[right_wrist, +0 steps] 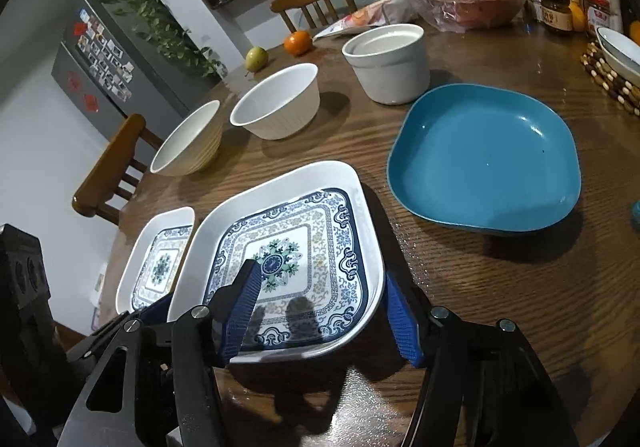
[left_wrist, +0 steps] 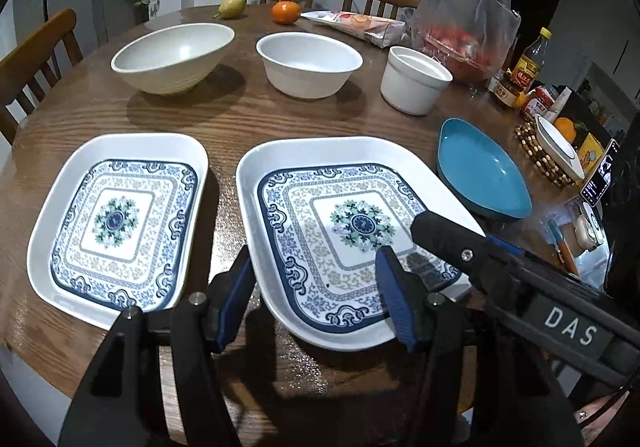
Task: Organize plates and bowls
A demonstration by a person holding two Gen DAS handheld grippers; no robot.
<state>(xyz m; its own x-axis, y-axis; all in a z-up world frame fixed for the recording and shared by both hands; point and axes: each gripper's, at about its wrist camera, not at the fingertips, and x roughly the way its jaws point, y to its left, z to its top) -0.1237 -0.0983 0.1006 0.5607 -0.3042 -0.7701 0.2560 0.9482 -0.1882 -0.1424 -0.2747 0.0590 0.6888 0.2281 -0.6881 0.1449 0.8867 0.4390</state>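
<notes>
I am straddling the near patterned plate (right_wrist: 280, 259) with both tools: the right tool (right_wrist: 320, 311) is bracketing its right rim, pads not visibly pressing; the left tool (left_wrist: 316, 295), unclenched, is bracketing its left rim. Its twin plate (left_wrist: 116, 223) is lying left of it on the desk (left_wrist: 248, 115), the three bowls beyond

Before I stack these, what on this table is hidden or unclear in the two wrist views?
- Left patterned plate: right wrist view, mostly hidden behind the right patterned plate and the left tool.
- Right tool: its pads straddle that plate's near corner; contact cannot be told.
- Bag contents: red, blurred by plastic.
- Small white dish: left wrist view, too small and distorted near the right edge.
</notes>
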